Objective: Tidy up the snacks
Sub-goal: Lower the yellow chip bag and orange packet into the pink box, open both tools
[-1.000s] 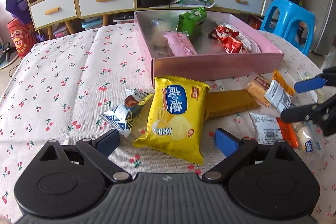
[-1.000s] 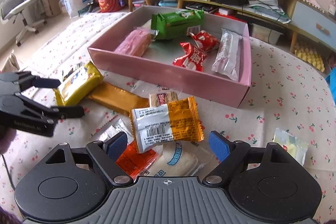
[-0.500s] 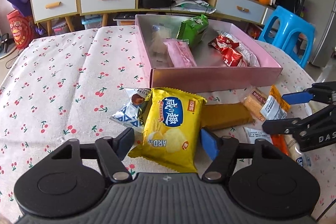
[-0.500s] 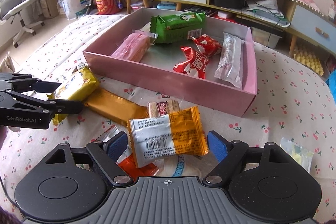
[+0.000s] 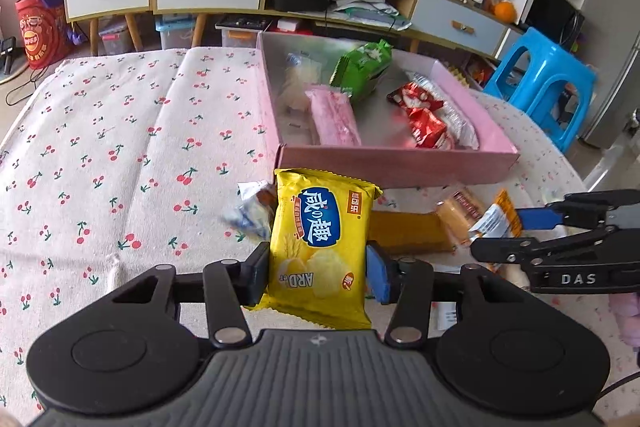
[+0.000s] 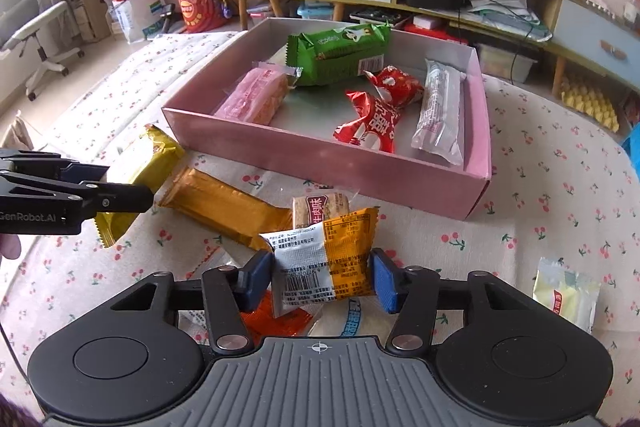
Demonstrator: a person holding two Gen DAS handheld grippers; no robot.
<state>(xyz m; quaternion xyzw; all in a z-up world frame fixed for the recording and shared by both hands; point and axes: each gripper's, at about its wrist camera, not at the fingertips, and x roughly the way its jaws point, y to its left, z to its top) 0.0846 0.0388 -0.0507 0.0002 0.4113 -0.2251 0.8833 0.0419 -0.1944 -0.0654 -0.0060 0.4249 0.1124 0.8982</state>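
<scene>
Grasp step: both tongs had just closed on snacks.
Left tongs [image 5: 316, 269] pinched yellow chip packet [image 5: 320, 239]; right tongs [image 6: 318, 281] pinched orange-white packet [image 6: 324, 261]. Next: lift into pink box [image 6: 320, 163].

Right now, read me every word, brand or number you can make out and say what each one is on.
"ARD": yellow chip packet, printed upside down; its blue badge holds Chinese characters.
"DAS": side of the right gripper.
"GenRobot.AI": side of the left gripper.
Orange and white snack packet: barcode and small print, too small to read.
Red wrappers in the pink box: large white Chinese characters, creased.
</scene>
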